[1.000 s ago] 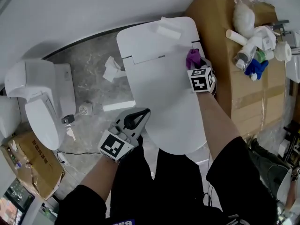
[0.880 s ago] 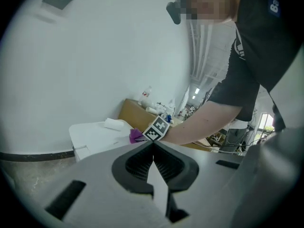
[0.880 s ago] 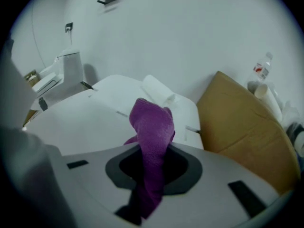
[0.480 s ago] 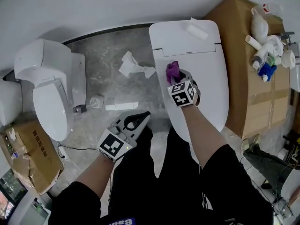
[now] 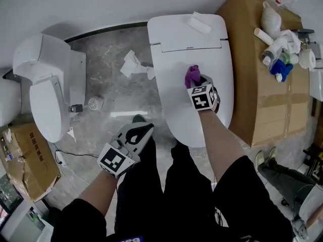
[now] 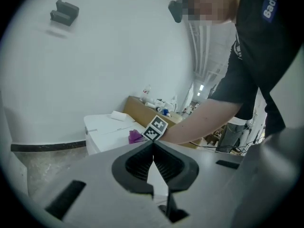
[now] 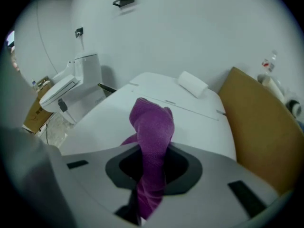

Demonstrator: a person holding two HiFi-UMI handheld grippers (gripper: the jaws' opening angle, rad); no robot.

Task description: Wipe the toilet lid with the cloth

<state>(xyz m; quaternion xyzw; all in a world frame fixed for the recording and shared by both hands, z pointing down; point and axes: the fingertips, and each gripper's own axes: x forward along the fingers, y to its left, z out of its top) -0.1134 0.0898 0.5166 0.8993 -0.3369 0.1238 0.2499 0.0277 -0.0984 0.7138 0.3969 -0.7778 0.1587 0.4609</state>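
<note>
Since the cloth (image 5: 192, 75) looks soft and floppy, my right gripper (image 5: 197, 83) is clamped on a bunched fold, over the lid (image 5: 174, 102) nearer its right edge. Meanwhile my left gripper (image 5: 138, 121) is closed tight on nothing, off the lid's left edge.

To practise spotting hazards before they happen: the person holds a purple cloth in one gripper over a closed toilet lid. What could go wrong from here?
1. The purple cloth is bunched in the jaws of the right gripper, so it may slip out or wipe only a narrow strip of the toilet lid.
2. A white folded item lies on the back of the toilet; a stroke carried too far could push it off.
</note>
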